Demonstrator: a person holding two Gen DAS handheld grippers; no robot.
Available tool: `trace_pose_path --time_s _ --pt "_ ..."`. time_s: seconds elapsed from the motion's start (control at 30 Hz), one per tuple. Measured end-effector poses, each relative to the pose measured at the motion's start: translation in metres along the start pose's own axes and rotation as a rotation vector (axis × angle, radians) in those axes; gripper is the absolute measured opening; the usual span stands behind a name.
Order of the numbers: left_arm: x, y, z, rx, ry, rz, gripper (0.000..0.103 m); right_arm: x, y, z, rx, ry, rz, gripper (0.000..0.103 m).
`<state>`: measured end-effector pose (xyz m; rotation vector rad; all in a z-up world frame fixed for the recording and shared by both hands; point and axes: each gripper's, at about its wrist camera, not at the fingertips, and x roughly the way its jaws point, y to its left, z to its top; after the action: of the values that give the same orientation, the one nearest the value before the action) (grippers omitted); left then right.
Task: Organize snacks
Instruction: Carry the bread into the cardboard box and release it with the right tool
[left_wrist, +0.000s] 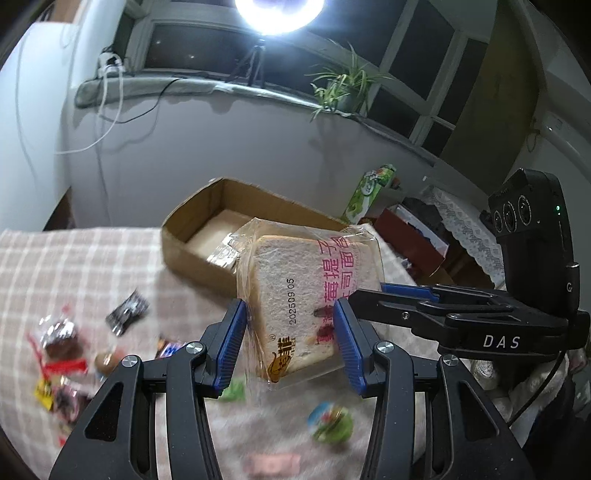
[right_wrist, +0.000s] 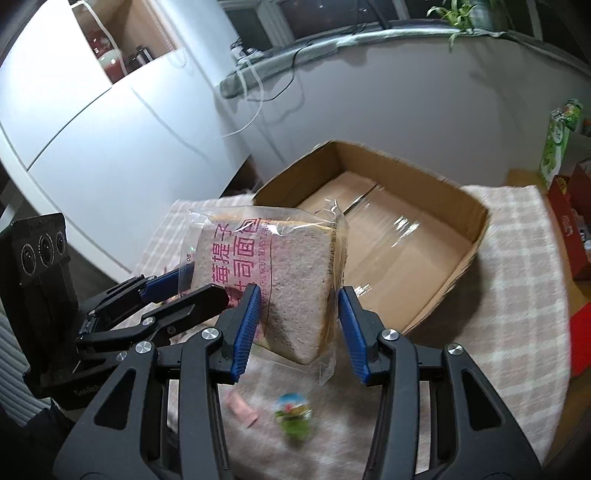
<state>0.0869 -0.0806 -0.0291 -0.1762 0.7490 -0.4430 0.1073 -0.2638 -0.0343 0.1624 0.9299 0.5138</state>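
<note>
A clear-wrapped packet of sliced toast bread with pink lettering hangs above the table, in front of an open cardboard box. My left gripper is shut on its lower part, blue pads against both sides. My right gripper reaches in from the right and clamps the packet's right edge. In the right wrist view the bread packet sits between the right gripper's pads, and the left gripper holds its left edge. The cardboard box holds nothing but tape across its floor.
Loose snacks lie blurred on the checked tablecloth: a black packet, red wrappers, a green round cup, a pink packet. A green carton and a red box stand right of the table.
</note>
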Motion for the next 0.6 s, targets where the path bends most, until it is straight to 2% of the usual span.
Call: trace_pose_path --time_s 0.13,0.37,0.6 --pt "0.019 -0.005 0.014 -0.002 0.011 -0.026 0.046 0.001 -0.018 0.015 0.017 -0.009 -0.021 0.046" --pt "0.046 -0.015 0.033 0.000 0.022 -0.023 0.046 0.008 -0.045 0.034 0.046 -0.018 -0.051 0.046" --pt "0.071 -0.014 0.041 -0.023 0.062 -0.031 0.046 0.022 -0.062 0.046 0.057 0.003 -0.077 0.046"
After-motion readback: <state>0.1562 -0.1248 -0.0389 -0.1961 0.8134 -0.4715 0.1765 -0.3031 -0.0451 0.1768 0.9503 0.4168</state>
